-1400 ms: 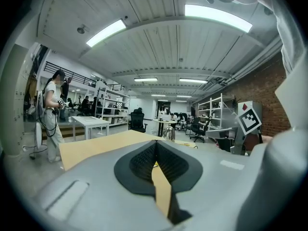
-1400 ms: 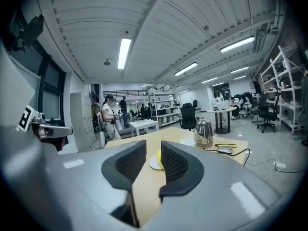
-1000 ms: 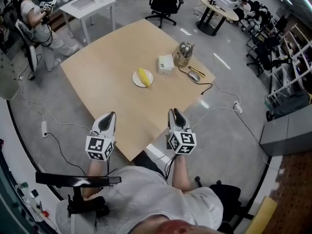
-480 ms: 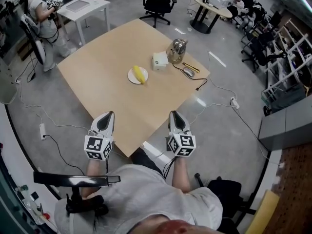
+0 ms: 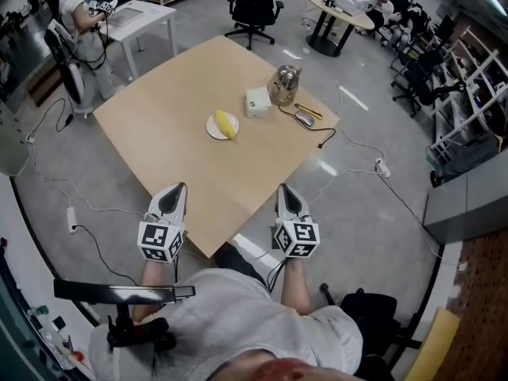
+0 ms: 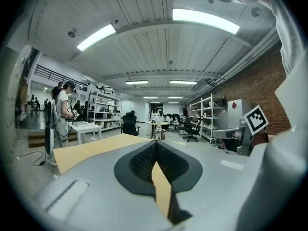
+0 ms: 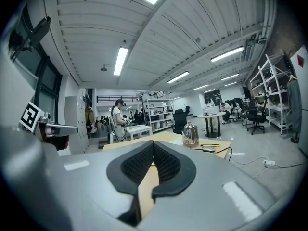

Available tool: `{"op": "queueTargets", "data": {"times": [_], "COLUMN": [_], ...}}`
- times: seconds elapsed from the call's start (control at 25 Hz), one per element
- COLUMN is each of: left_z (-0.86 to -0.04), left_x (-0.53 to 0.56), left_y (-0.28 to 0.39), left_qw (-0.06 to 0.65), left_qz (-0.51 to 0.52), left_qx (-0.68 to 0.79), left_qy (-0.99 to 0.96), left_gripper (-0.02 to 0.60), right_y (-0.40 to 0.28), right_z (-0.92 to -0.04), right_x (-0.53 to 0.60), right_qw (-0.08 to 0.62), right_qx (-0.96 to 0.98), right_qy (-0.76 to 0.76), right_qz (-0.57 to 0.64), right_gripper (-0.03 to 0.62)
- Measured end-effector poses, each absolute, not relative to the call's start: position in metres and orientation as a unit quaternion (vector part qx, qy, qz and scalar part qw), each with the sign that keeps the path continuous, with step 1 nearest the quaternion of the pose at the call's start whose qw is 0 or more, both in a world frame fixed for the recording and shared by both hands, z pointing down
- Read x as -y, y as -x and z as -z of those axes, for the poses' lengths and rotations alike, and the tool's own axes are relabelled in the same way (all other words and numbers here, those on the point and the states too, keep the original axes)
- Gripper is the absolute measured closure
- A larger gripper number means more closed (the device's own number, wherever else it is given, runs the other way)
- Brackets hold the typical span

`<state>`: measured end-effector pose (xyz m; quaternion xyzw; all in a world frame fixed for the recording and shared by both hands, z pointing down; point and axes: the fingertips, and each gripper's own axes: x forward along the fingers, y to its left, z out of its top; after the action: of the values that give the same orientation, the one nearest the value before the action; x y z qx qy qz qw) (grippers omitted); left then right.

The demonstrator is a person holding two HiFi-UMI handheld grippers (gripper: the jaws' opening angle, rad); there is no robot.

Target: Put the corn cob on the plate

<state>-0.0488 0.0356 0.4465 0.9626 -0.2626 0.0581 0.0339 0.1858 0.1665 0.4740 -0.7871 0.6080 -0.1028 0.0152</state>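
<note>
Yellow corn cob (image 5: 227, 124) lies on the white plate (image 5: 211, 128) near the middle of the table (image 5: 171, 145), so the task looks complete, while left gripper (image 5: 178, 189) and right gripper (image 5: 285, 189), at the table's near edge, are both pressed together, empty.

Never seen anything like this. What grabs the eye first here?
A yellow corn cob lies on a small white plate near the middle of the big wooden table, with a shiny kettle beyond it. Closest to the camera, the left claw and right claw are held shut and empty at the table's near corner.
</note>
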Motion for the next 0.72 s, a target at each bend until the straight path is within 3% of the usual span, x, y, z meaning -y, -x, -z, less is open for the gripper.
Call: {"op": "queueTargets", "data": {"times": [0.72], "left_z": [-0.4463], "left_x": [-0.04], "left_y": [0.0508], "left_qw": [0.033], "left_qz": [-0.059], "left_qx": [0.265], "left_qy": [-0.962], "left_gripper": [0.562], "right_y": [-0.1803], "right_z": [-0.4716], "right_x": [-0.1676], "right_qw": [0.024], "right_qx": [-0.626], "right_qy": [0.772], "right_qz": [0.106], "right_gripper": [0.589]}}
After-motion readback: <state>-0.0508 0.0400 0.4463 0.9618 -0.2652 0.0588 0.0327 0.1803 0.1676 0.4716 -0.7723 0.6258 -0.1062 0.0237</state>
